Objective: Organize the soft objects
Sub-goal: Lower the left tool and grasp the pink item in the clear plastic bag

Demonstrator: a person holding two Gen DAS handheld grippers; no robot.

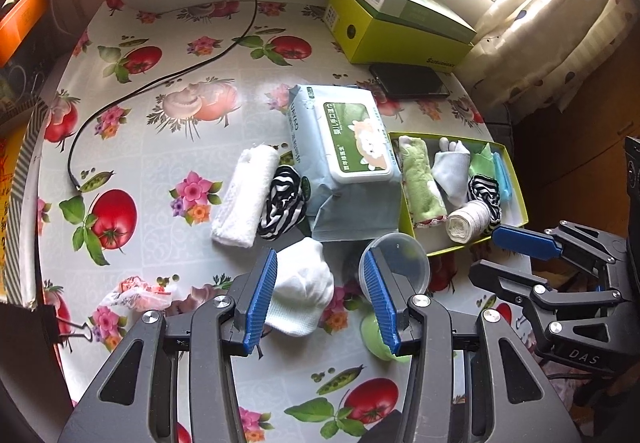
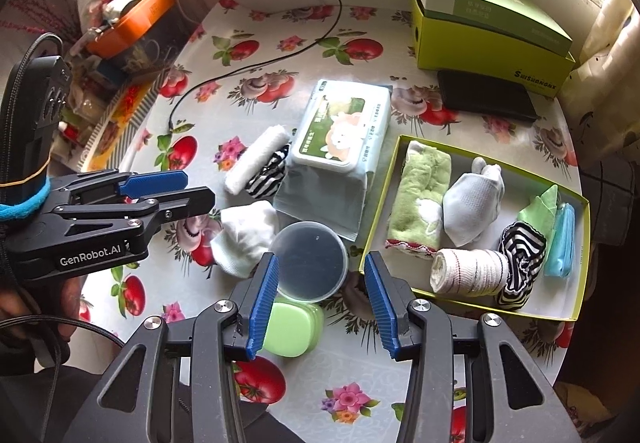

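Note:
A yellow-green tray (image 2: 378,219) (image 1: 516,179) holds a green towel (image 2: 420,199), a white sock (image 2: 472,203), a rolled white cloth (image 2: 468,273), a striped cloth (image 2: 520,267) and blue and green items. On the table lie a white sock (image 1: 306,291) (image 2: 244,235), a rolled white towel (image 1: 246,191) (image 2: 256,159) and a striped sock (image 1: 282,205) (image 2: 268,171). My left gripper (image 1: 322,303) is open, with the white sock between its fingers, not gripped. My right gripper (image 2: 322,299) is open and empty above a clear lid (image 2: 310,261).
A wet-wipes pack (image 1: 348,159) (image 2: 340,143) lies mid-table. A green soap case (image 2: 292,327) sits under the clear lid. A green shoebox (image 2: 492,39), a black phone (image 2: 484,97) and a black cable (image 1: 160,83) are at the back. Clutter stands left of the table.

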